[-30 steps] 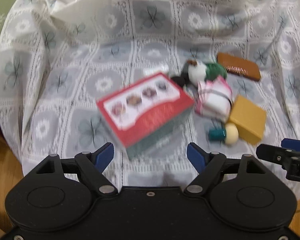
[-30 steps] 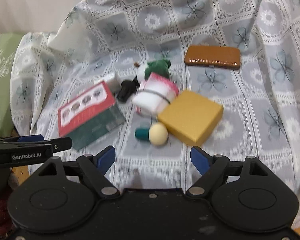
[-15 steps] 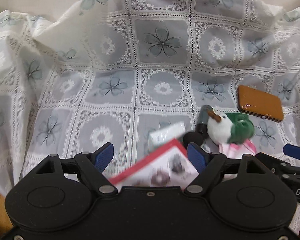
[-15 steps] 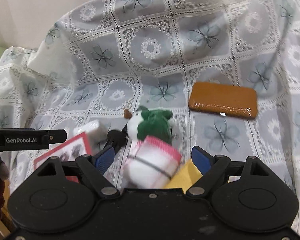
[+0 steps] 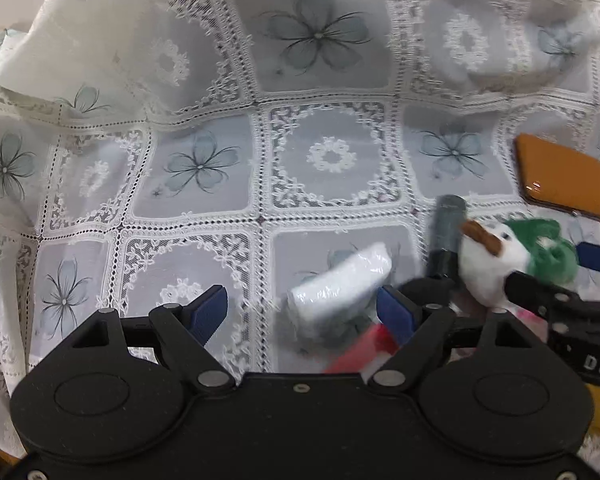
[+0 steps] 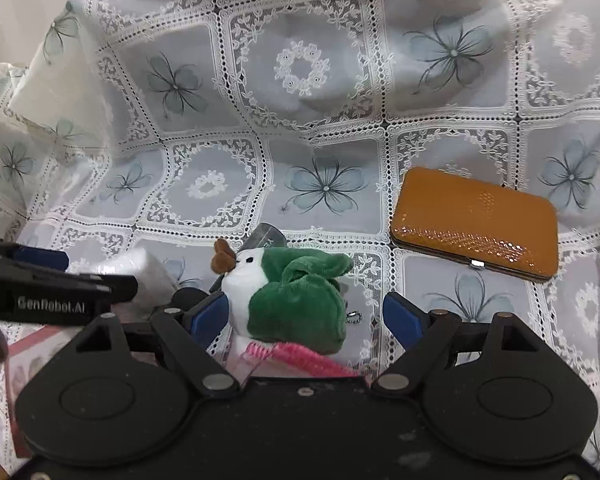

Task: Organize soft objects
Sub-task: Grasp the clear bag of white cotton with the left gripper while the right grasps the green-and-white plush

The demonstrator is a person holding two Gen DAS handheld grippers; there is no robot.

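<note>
Lace cloth point(image 6: 312, 120), white with grey-blue flower squares, is draping over the whole surface and rising at the back like a seat back. Taking the green and white plush toy point(image 6: 292, 300) as the landmark, the left gripper point(image 5: 300, 312) is hovering to its left with jaws spread and still widening; a white plastic-wrapped packet point(image 5: 340, 280) is lying on the cloth between its blue pads, which are not pressing on it, and a red and white box point(image 5: 360, 348) is peeking out just beneath the packet. A dark cylinder point(image 5: 446, 232) is lying just behind the toy, touching its white head. The right gripper point(image 6: 306, 316) is hanging directly over the toy, jaws wide apart, the toy sitting between the pads unclamped, atop a pink and white bundle point(image 6: 296, 356). Well to the toy's right, a glossy orange-brown case point(image 6: 476, 220) is resting flat on the cloth.
</note>
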